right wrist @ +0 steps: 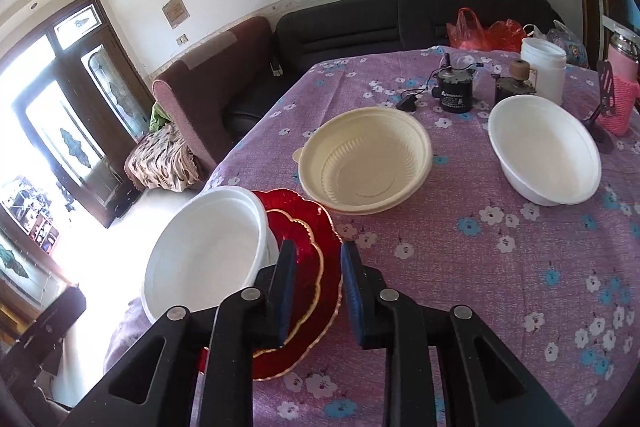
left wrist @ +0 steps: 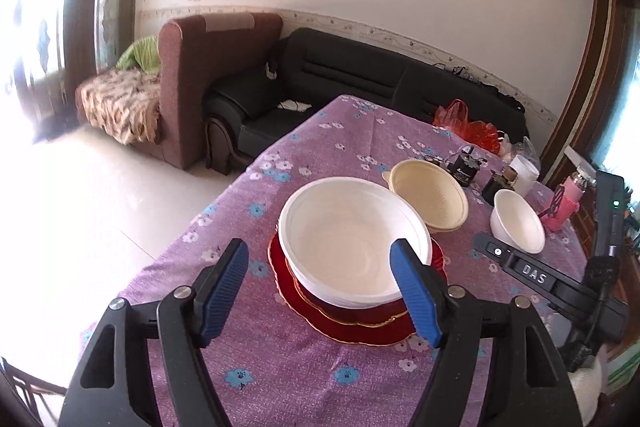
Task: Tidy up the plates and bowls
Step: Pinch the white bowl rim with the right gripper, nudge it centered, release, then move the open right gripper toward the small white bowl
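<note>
A large white bowl (left wrist: 352, 239) sits on stacked red plates with gold rims (left wrist: 352, 323) on the purple flowered tablecloth (left wrist: 304, 379). My left gripper (left wrist: 320, 291) is open, its blue pads either side of the bowl's near rim, not touching. A cream bowl (left wrist: 434, 197) and a smaller white bowl (left wrist: 518, 221) stand further right. In the right wrist view the white bowl (right wrist: 208, 251), red plates (right wrist: 308, 251), cream bowl (right wrist: 364, 159) and small white bowl (right wrist: 546, 153) all show. My right gripper (right wrist: 318, 287) is open and empty above the red plates' right edge.
A black motor (right wrist: 456, 91), a white jar (right wrist: 544, 67), a pink-sleeved bottle (right wrist: 622, 83) and red plastic bags (right wrist: 484, 33) crowd the table's far right. A black sofa (left wrist: 360, 75) and a brown armchair (left wrist: 192, 75) stand beyond the table. The table edge drops off left.
</note>
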